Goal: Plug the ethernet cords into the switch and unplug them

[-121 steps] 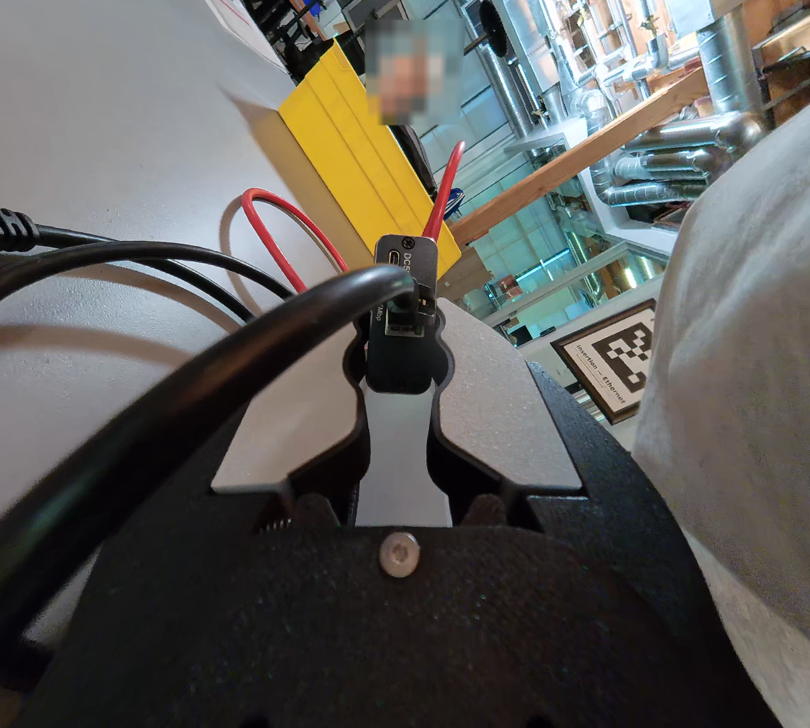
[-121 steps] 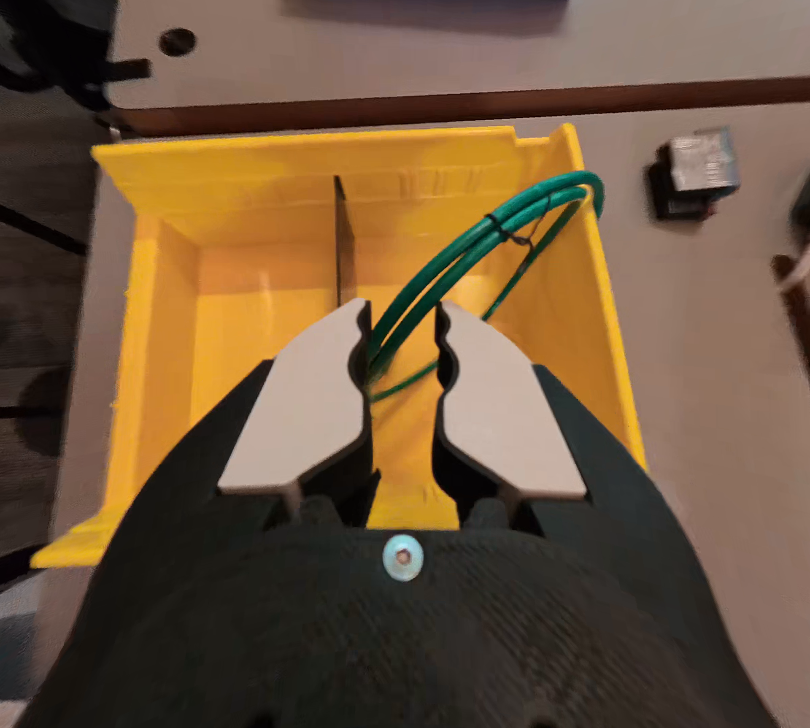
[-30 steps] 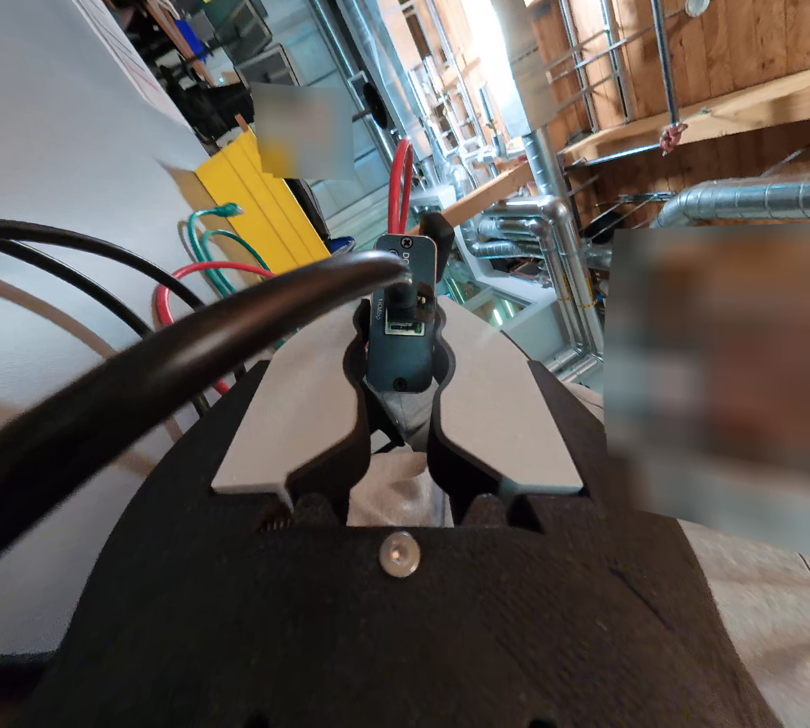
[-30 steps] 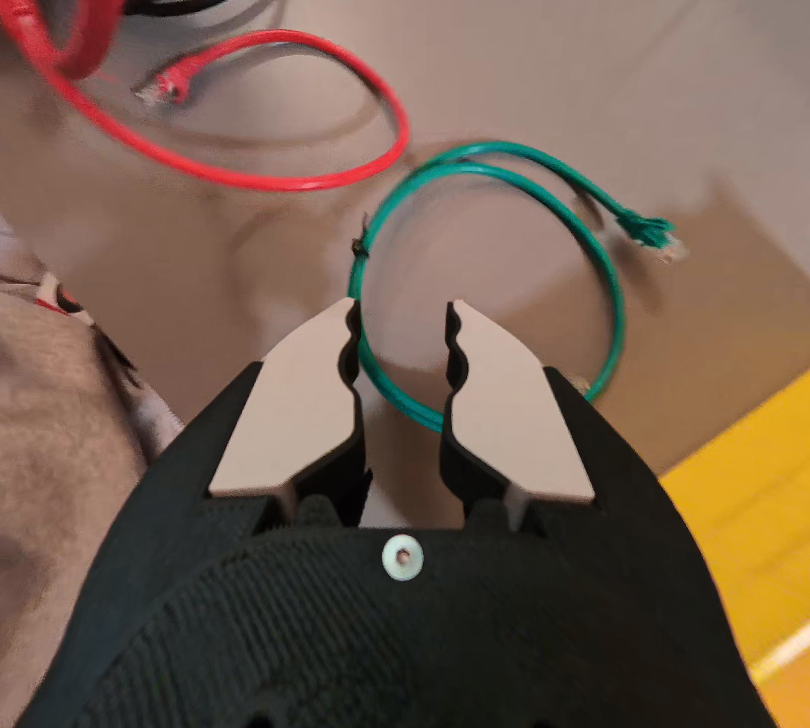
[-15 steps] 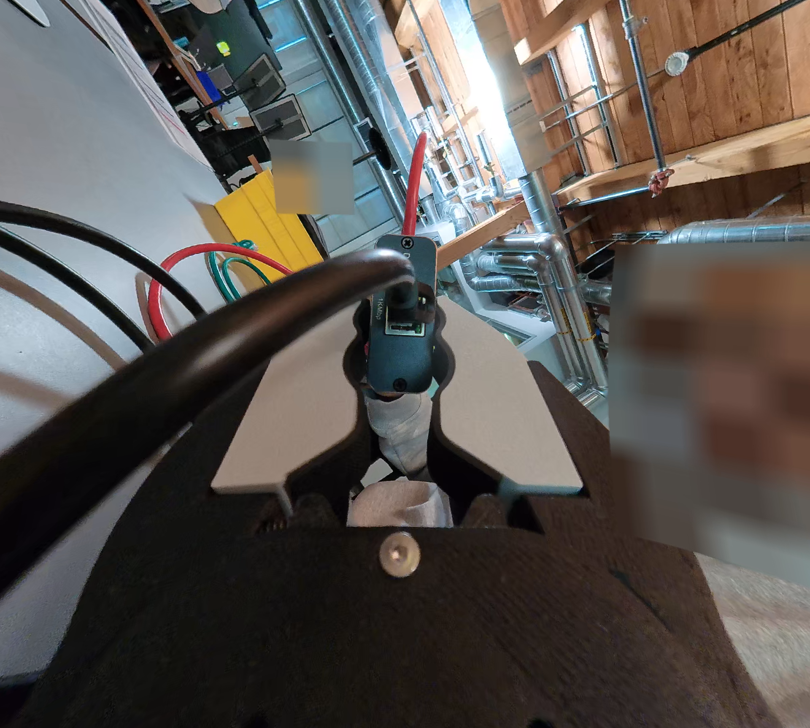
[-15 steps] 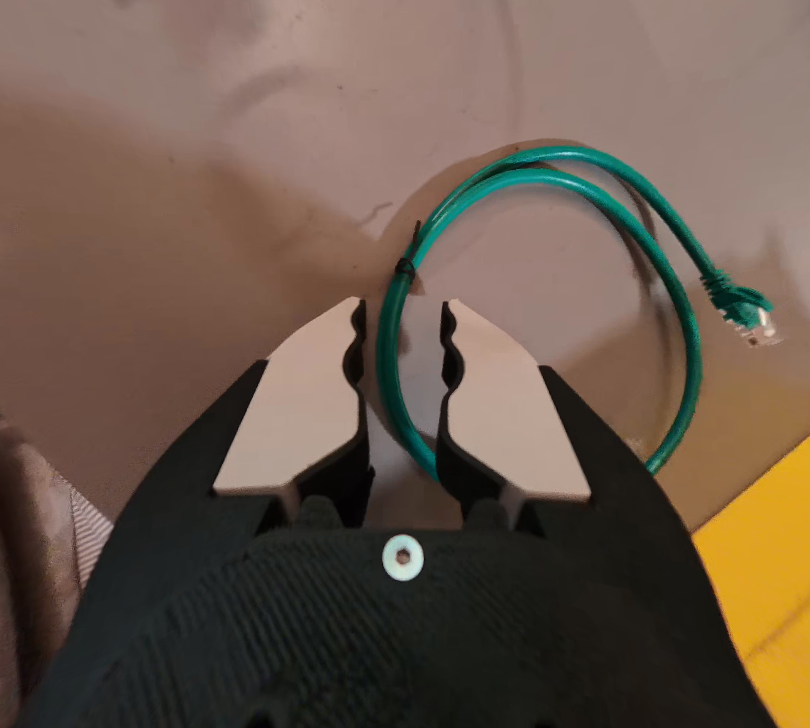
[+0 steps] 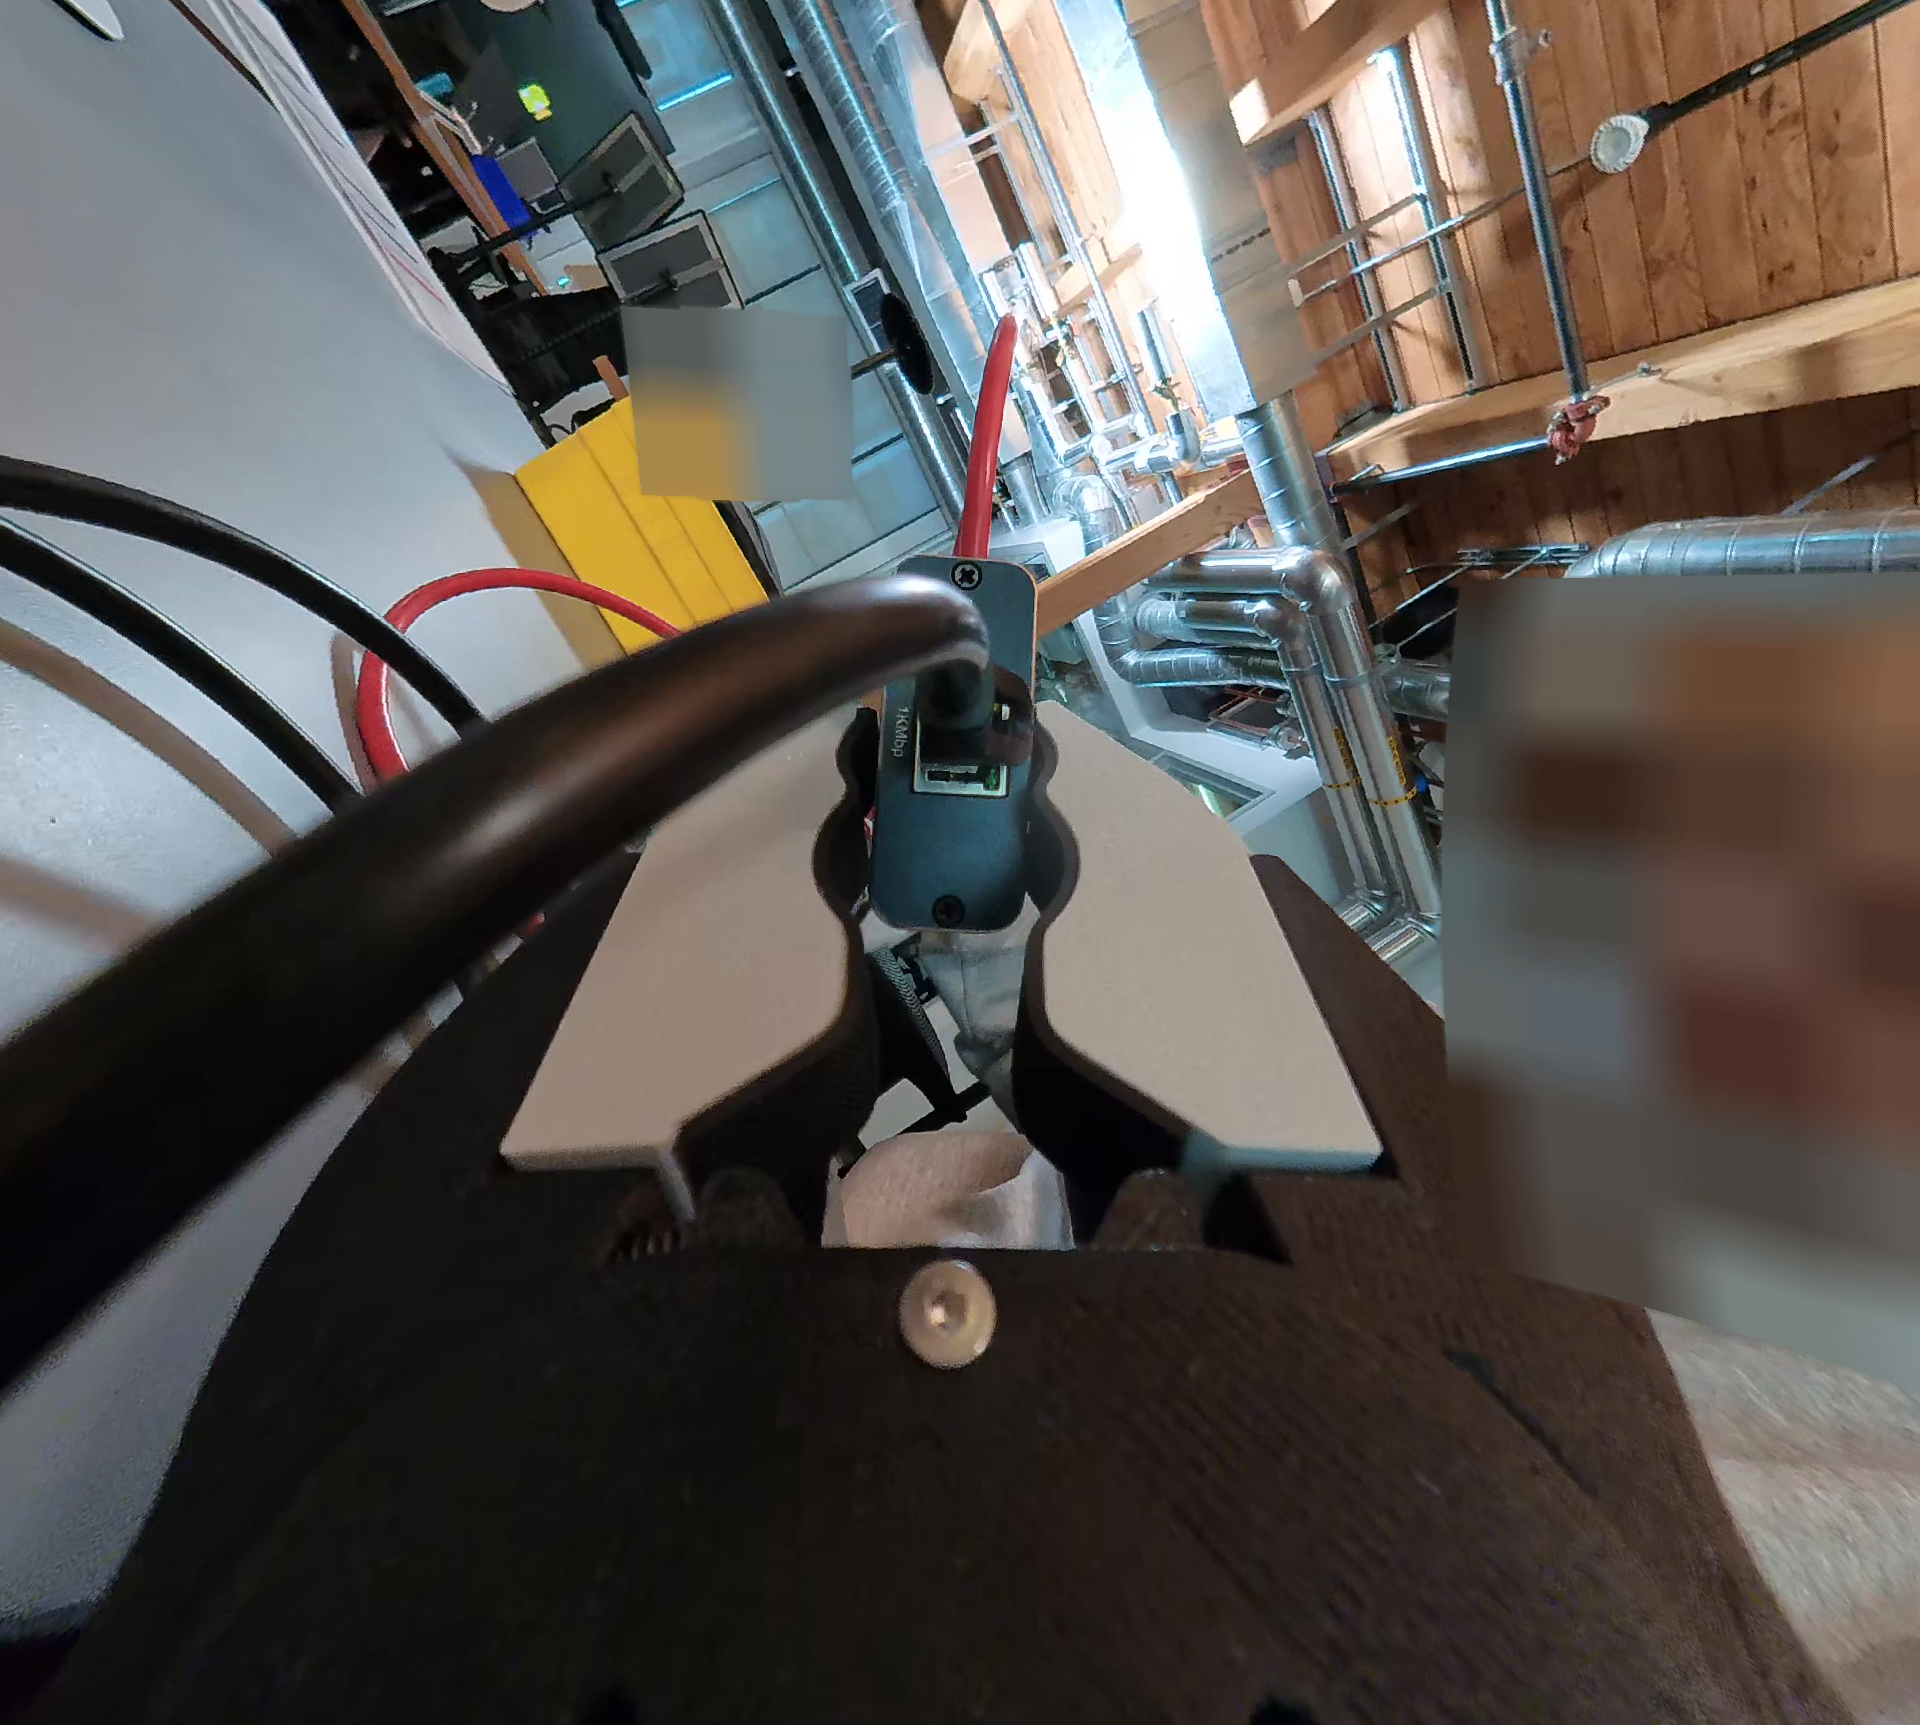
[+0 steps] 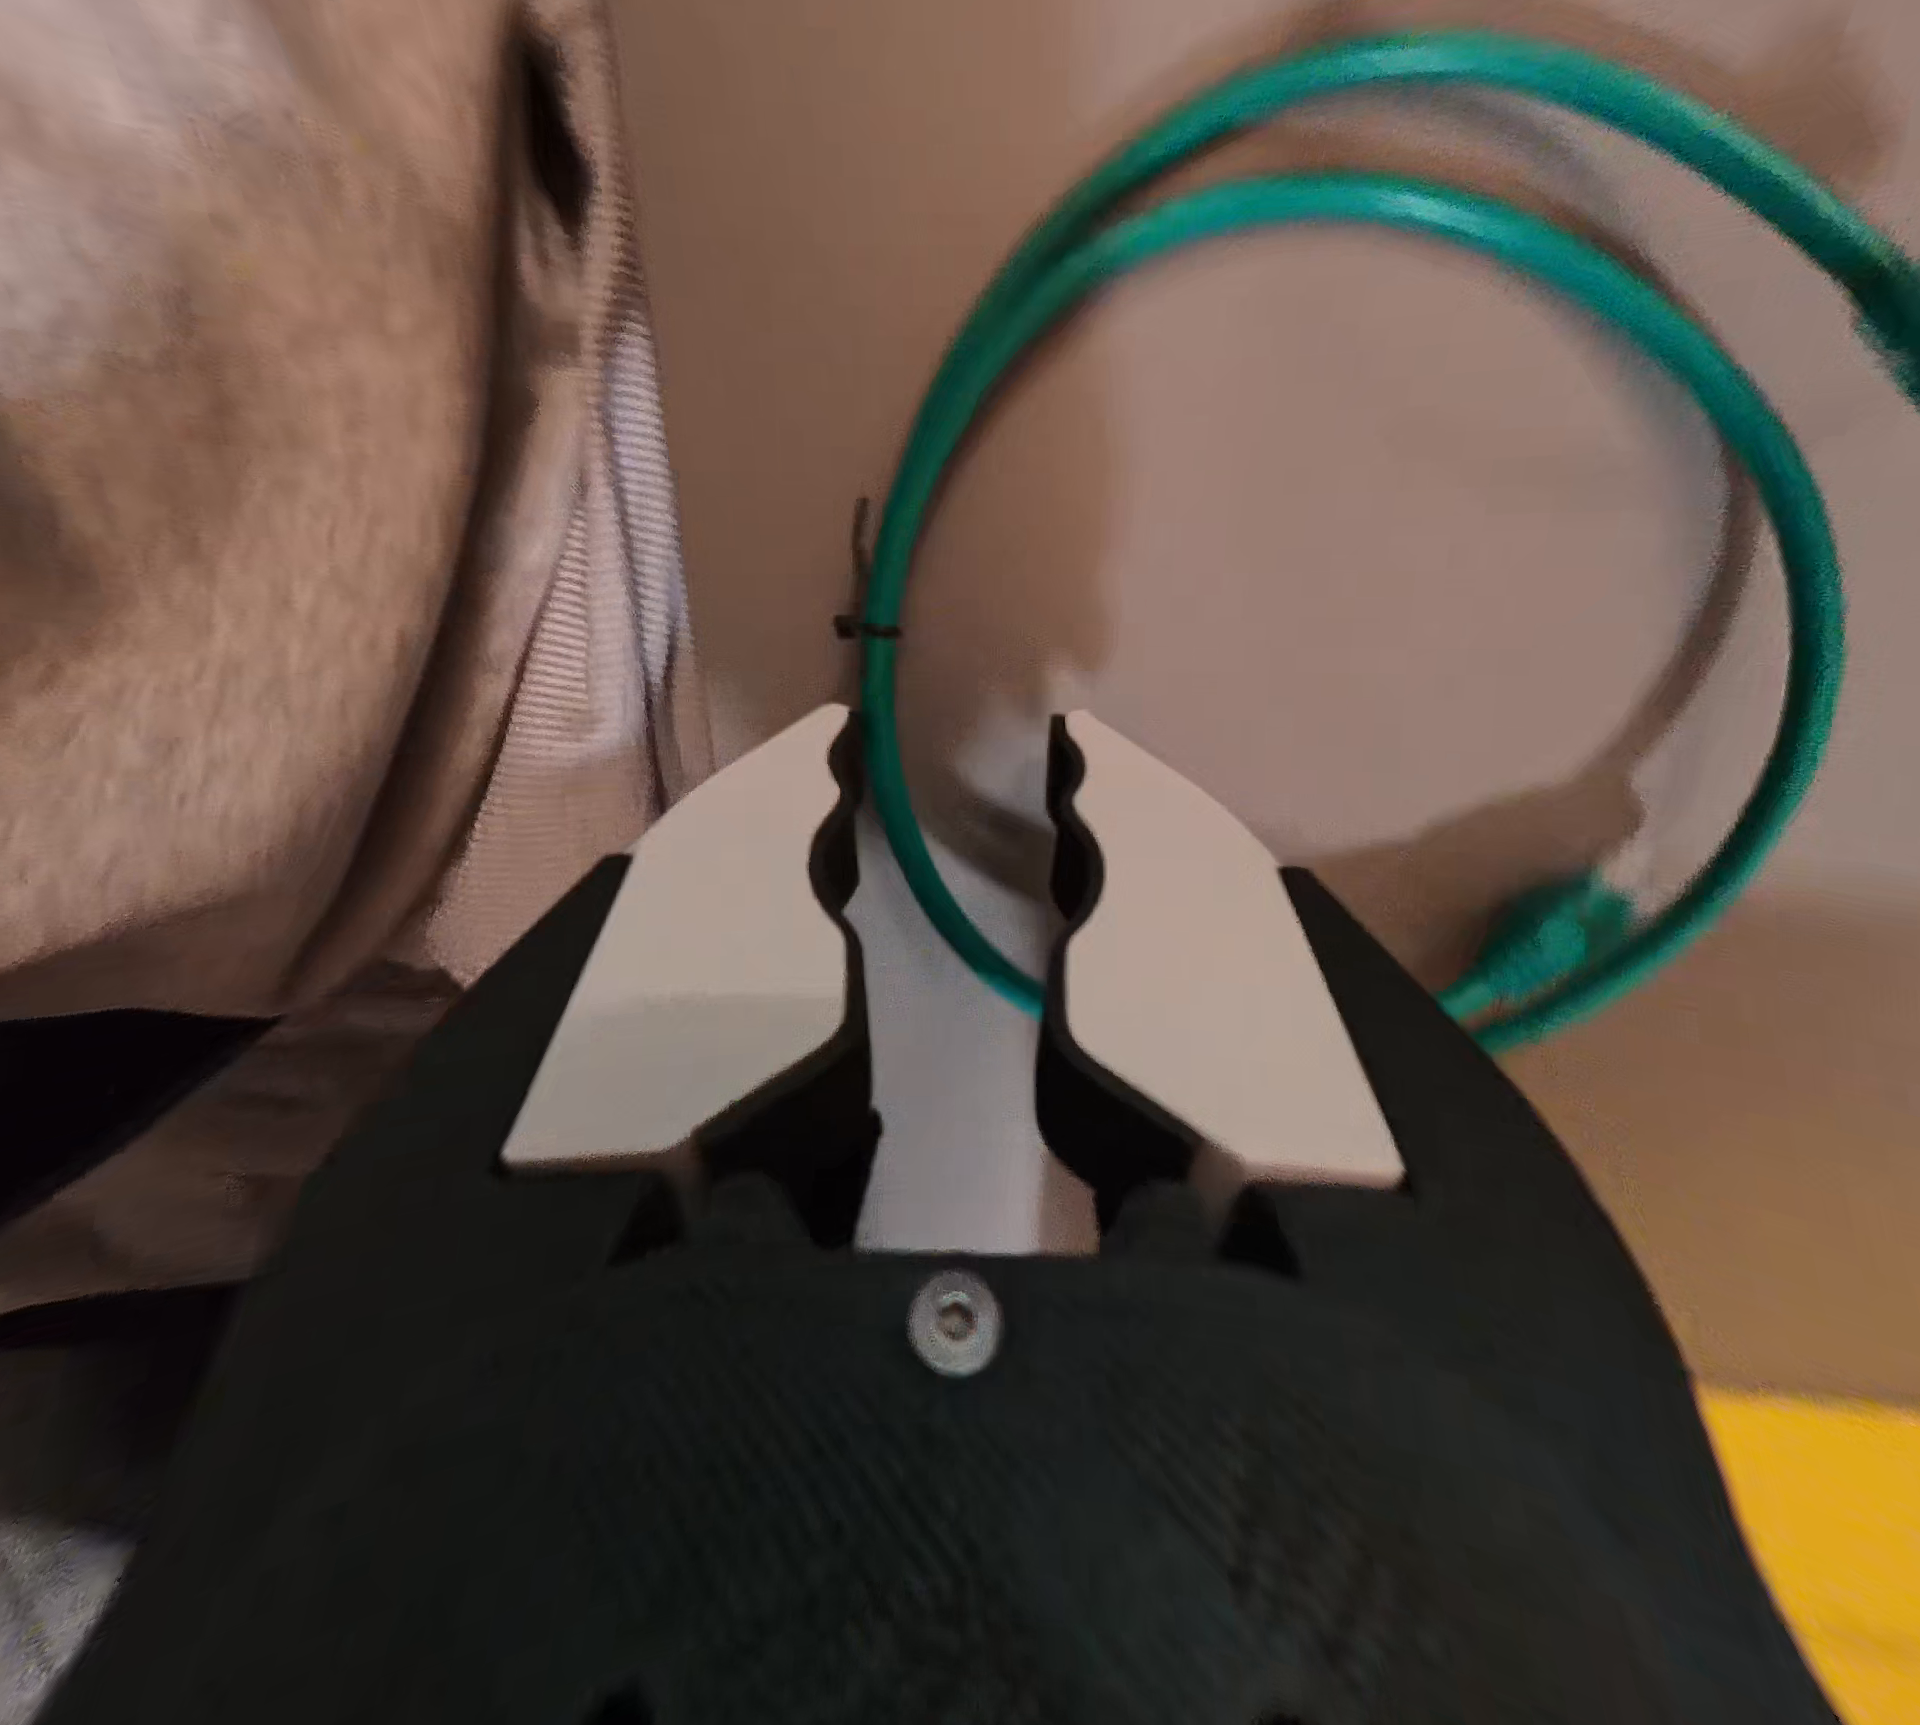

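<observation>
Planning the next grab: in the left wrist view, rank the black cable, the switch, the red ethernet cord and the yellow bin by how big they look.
1. black cable, though it sits nearest the camera, so its size is inflated
2. yellow bin, partly hidden
3. red ethernet cord and switch look about alike; I would not rank them.

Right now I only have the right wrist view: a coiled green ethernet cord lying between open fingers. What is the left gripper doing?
Observer: The left gripper is shut on a small dark grey metal switch box.
Operator: Anything plugged into it?
Observer: A thick black cable enters its near face, next to a port that looks empty.
Operator: Any other cord?
Observer: A red cord rises from behind the switch's far end. Its plug is hidden.
</observation>
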A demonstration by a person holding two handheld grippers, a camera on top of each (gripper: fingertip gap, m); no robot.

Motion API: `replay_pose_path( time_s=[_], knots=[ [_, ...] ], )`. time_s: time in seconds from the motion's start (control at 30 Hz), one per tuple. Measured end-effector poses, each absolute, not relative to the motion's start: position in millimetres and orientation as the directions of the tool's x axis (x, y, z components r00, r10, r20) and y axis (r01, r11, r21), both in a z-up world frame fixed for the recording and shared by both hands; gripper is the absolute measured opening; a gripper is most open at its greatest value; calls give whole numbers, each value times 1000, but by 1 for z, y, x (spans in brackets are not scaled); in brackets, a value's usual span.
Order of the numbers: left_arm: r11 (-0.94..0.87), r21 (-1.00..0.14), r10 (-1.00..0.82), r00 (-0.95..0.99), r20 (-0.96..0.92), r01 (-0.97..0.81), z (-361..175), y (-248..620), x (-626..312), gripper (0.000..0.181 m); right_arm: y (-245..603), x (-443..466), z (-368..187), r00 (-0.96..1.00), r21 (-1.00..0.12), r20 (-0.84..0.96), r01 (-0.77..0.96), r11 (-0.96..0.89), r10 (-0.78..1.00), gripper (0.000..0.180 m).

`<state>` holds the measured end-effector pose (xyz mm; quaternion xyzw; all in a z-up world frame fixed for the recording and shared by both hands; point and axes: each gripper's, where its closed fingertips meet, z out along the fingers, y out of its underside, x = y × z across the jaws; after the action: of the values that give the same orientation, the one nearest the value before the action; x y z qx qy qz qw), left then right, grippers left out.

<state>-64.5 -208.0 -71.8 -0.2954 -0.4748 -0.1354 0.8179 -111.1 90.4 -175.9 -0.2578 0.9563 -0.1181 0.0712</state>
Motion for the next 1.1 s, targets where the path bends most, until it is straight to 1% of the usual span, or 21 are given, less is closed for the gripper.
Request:
replay_pose_path(
  time_s=[0.03,0.07,0.1,0.17,0.27,0.33,0.37,0.43,0.5,0.63,0.67,0.73,0.77,0.83,0.93,0.97,1.07,1.1],
  knots=[
    [788,-355,59,511,858,504,-72,-207,-65,25,93,-121,-172,-882,-248,-71,-436,865,-465,37],
    [786,-355,60,510,858,506,-73,-207,-65,25,93,-130,-166,-902,-256,-60,-400,880,-427,34],
    [784,-357,62,508,859,508,-73,-206,-66,25,90,-136,-160,-918,-288,-42,-366,885,-393,31],
    [780,-361,67,506,860,510,-74,-204,-66,25,74,-144,-145,-944,-395,-4,-301,868,-330,26],
    [777,-366,72,504,860,513,-74,-203,-67,25,41,-156,-130,-983,-562,46,-173,809,-178,30],
    [775,-367,74,504,861,514,-74,-201,-67,25,19,-164,-128,-999,-650,6,-36,759,-43,33],
    [774,-368,74,504,861,515,-74,-201,-67,25,10,-168,-130,-999,-682,-43,52,730,31,35],
    [771,-372,77,504,860,517,-74,-200,-66,25,-5,-176,-140,-975,-698,-163,222,681,150,38],
    [767,-376,79,505,860,520,-74,-199,-67,25,-17,-186,-152,-953,-696,-207,302,652,220,40],
    [761,-376,73,506,860,529,-75,-198,-69,25,-36,-191,-165,-954,-687,-204,299,662,219,44],
    [759,-375,72,505,860,532,-76,-197,-69,25,-41,-191,-165,-956,-694,-204,293,658,210,42],
    [756,-374,68,503,861,537,-77,-196,-70,25,-56,-186,-164,-962,-707,-213,272,653,171,32],
    [754,-374,67,503,862,541,-77,-195,-70,25,-63,-185,-164,-968,-712,-201,250,657,150,26],
    [749,-377,68,503,862,545,-78,-194,-70,25,-79,-178,-164,-983,-725,-166,175,666,77,21],
    [751,-381,68,511,857,539,-75,-195,-69,25,-100,-167,-165,-994,-733,-102,53,679,-32,22],
    [754,-384,74,512,856,533,-75,-196,-69,25,-103,-167,-167,-997,-723,-67,20,691,-42,22],
    [772,-394,98,519,849,499,-74,-203,-69,25,-99,-171,-167,-1000,-694,14,-10,720,-1,28],
    [780,-395,105,522,846,485,-73,-206,-69,25,-95,-172,-166,-999,-689,33,-6,725,23,34]
  ],
)
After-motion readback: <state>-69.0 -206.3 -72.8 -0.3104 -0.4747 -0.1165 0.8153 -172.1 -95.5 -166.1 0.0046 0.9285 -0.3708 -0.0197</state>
